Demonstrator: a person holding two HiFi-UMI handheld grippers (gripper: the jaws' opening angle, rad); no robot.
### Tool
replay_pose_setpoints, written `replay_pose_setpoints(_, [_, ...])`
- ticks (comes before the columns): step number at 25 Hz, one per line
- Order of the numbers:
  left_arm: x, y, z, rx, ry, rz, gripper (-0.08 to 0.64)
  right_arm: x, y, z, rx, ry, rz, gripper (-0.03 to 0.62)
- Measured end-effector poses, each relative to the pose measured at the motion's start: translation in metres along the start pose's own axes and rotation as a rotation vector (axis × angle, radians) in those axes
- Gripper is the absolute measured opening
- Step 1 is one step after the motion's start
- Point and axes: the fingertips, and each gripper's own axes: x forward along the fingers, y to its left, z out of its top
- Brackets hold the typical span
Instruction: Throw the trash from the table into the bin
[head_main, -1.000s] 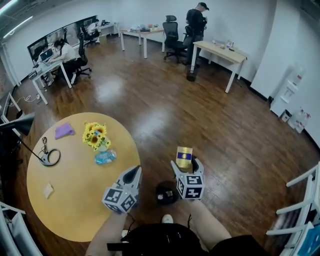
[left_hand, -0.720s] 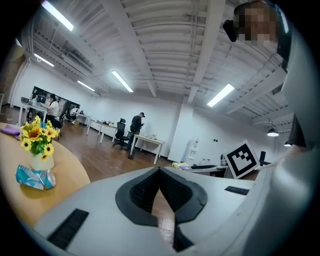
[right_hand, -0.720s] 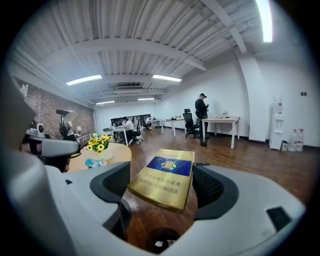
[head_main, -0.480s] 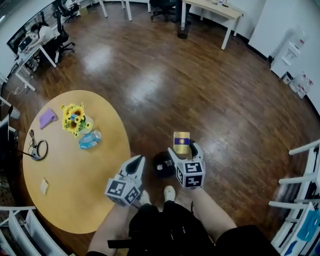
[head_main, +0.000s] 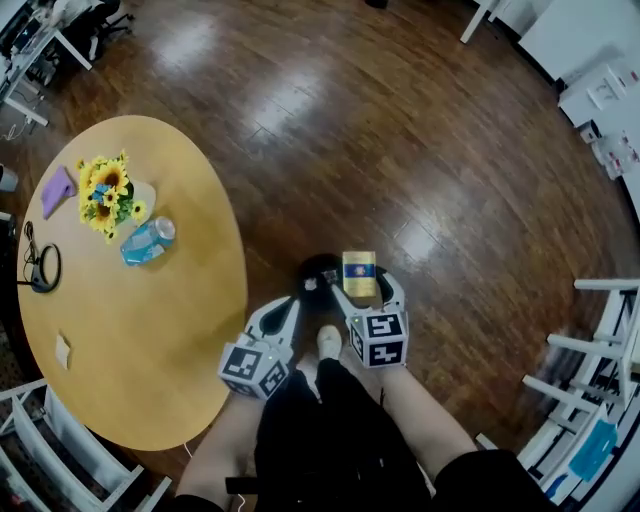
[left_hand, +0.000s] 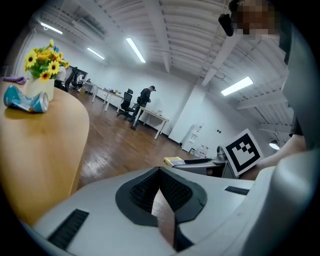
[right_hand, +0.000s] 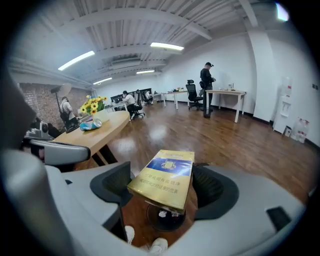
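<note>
One gold box (right_hand: 162, 177) is sitting clamped in the right gripper (right_hand: 165, 189) above the bin (head_main: 316, 272). The left gripper (left_hand: 160, 196) is pinching closed. Centering the box over the opening before releasing is looking wise.

The right gripper (right_hand: 164, 191) has its jaws pressed on a gold and blue box (right_hand: 161, 175). A round black bin (right_hand: 165, 219) sits on the wood floor (right_hand: 235, 145) below it.

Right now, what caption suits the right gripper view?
Right gripper holds a gold-and-blue box above the dark bin.
</note>
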Motion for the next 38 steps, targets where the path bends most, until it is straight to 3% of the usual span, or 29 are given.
replay_pose_setpoints(8, [0.013, 0.02, -0.064, -0.044, 0.11, 0.028, 0.0, 0.034, 0.004, -0.099, 0.012, 0.193, 0.028, 0.397])
replay_pose_setpoints(14, [0.023, 0.04, -0.094, -0.067, 0.146, 0.091, 0.001, 0.056, 0.003, -0.133, 0.047, 0.252, 0.047, 0.397])
replay_pose_setpoints(25, [0.019, 0.053, -0.107, -0.102, 0.156, 0.125, 0.0, 0.072, 0.016, -0.144, 0.037, 0.263, 0.149, 0.408])
replay_pose_setpoints(38, [0.011, 0.054, -0.098, -0.111, 0.142, 0.133, 0.0, 0.065, 0.014, -0.124, 0.04, 0.216, 0.138, 0.408])
